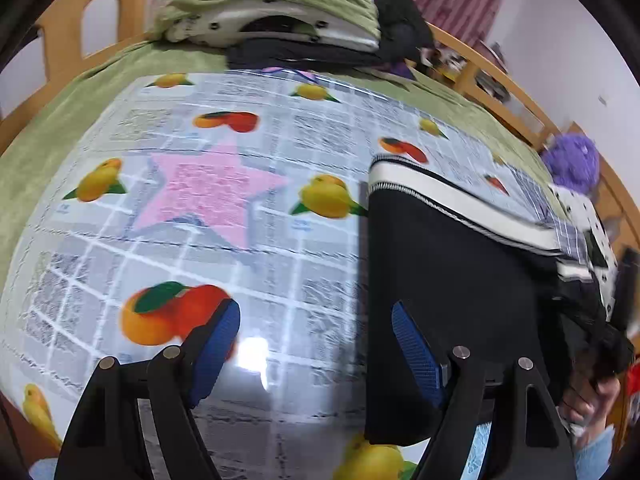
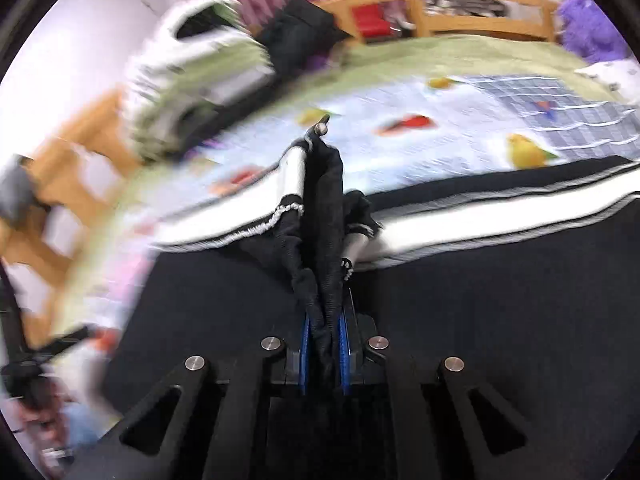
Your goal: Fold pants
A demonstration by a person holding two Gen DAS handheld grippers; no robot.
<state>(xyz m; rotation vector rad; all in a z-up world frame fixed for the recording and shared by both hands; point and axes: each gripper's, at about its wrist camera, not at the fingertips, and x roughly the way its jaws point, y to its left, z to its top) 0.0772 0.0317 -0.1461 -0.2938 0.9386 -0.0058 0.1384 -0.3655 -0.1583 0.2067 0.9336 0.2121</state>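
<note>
Black pants [image 1: 452, 264] with a white side stripe [image 1: 460, 200] lie on the right part of a fruit-print mat [image 1: 208, 208]. My left gripper [image 1: 316, 346] hangs open just above them. Its left blue pad is over the mat and its right blue pad is over the black cloth, so the pants' left edge runs between the jaws. In the right wrist view the pants [image 2: 480, 280] fill the lower half. My right gripper [image 2: 324, 348] is shut on a bunched fold of black cloth with a piece of the white stripe [image 2: 294, 176] lifted up in front of it.
The mat lies on a green bedspread [image 1: 48, 128]. A pile of folded bedding [image 1: 272, 12] and dark clothes [image 1: 304, 54] sit at the far end. A wooden bed rail [image 1: 492, 76] and a purple plush toy [image 1: 574, 160] are on the right. A person's hand [image 1: 588, 396] shows at lower right.
</note>
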